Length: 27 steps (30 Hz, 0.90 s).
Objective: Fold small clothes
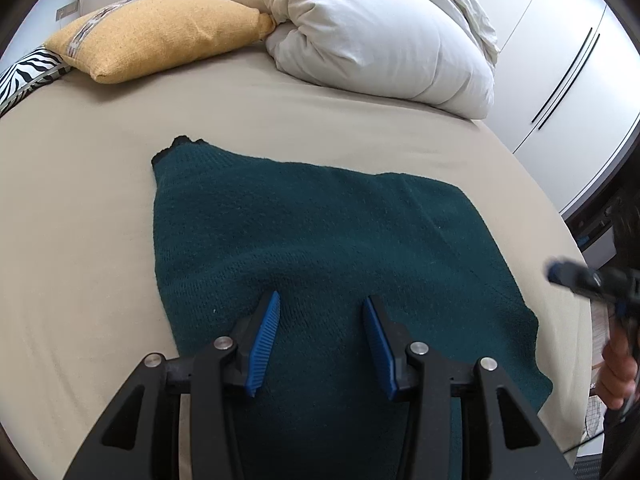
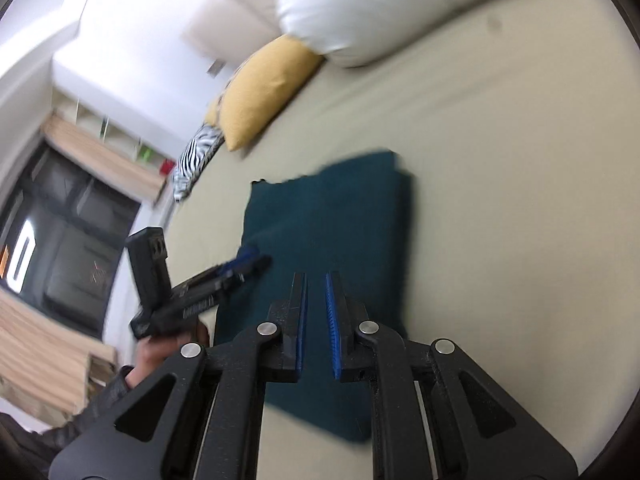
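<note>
You kept the left gripper low over the near part of the folded sweater on the bed, jaws apart and empty, probably to press it flat, while the right gripper, a narrow gap between its pads, held nothing

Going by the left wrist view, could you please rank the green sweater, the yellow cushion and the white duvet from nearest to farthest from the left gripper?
From the left gripper:
1. Green sweater, directly beneath and ahead of the fingers.
2. Yellow cushion, far left; white duvet, far right, by the headboard. These two are too close to call.
</note>
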Tool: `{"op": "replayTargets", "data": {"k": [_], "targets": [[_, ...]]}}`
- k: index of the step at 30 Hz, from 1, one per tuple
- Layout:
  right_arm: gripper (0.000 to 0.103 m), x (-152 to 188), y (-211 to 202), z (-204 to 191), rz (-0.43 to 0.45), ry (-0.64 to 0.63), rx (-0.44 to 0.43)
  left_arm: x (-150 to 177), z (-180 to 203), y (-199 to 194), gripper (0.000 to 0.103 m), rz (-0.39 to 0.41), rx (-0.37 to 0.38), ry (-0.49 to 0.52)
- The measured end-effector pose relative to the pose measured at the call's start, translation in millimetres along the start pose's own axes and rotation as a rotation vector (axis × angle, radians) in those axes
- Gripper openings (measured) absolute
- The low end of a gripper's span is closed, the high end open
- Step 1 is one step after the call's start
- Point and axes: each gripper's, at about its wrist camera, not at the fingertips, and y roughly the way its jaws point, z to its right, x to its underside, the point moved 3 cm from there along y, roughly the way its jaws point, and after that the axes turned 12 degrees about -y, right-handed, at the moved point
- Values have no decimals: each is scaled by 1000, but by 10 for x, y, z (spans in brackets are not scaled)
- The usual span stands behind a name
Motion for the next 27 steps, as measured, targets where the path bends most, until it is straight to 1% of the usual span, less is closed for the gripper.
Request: {"op": "replayTargets", "data": {"k": [1,3,6,7,8,9,10,12,15,17,19,21,23,24,25,26,27], "targets": [[11,-74,115,-23,-14,-2,-14,3,-6,2,46,0,3,0],[11,-233,482,-56,-58,28,-48,5,-10,4,46,1,3,2],[11,-389,907,85,-105,90,-42,12,-5,-2,47,3,-2,8],[7,-380,1003,137,-121,106,-29,-2,-12,-2,46,3,-1,7],[5,-359,1094,229,-136,129,-12,0,-15,4,46,1,-1,6],[2,-357,1142,322,-119,170,-41,4,-8,0,46,1,-4,8],[0,-335,1149,418,-103,190,-51,-2,-5,-2,46,1,-6,11],[0,-334,1109,514,-49,231,-79,0,14,-4,46,4,-15,21],[0,-346,985,746,26,276,-49,-5,7,-3,47,8,-18,24],[0,-320,899,894,70,323,-60,-5,2,1,47,8,-18,24],[0,-290,823,987,104,333,-32,0,2,2,47,10,-20,26],[0,-244,786,1055,122,339,-32,7,-1,1,47,13,-19,28],[0,-176,704,1147,150,368,-3,0,-4,6,47,14,-18,27],[0,-144,668,1160,164,384,-3,-1,-4,8,47,15,-18,27],[5,-119,616,1149,175,392,20,-2,-7,9,47,16,-17,25],[11,-105,529,1111,178,379,74,0,-10,11,46,17,-14,23],[11,-100,414,1004,180,344,130,0,-15,11,46,19,-11,22]]}}
